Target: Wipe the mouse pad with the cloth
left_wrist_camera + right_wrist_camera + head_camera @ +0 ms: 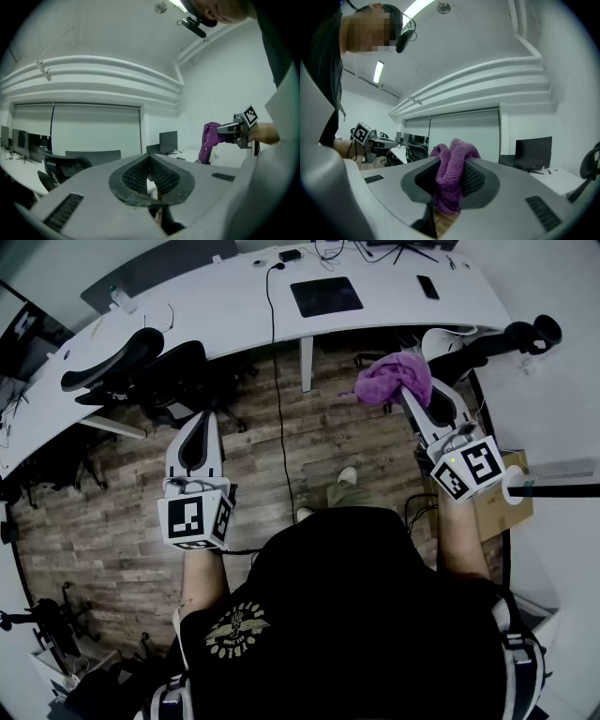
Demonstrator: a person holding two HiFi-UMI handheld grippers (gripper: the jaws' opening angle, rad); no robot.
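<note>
Purple cloth (396, 378) sits clenched in my right claw (410, 392), held over the floor (319, 442); my left claw (195, 427) is closed on nothing. Black mouse pad (326, 296) lies on the tabletop (216, 306) ahead, well apart; wiping, I judge, has yet to begin.

place: office | long white desk (234, 306) | swivel chairs (141, 357) | monitor (533, 152)

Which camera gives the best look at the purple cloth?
The right gripper view: the cloth sits close up, pinched between the tongs of the right gripper. The head view shows it bunched at those tongs from above; the left gripper view shows it small and distant.
</note>
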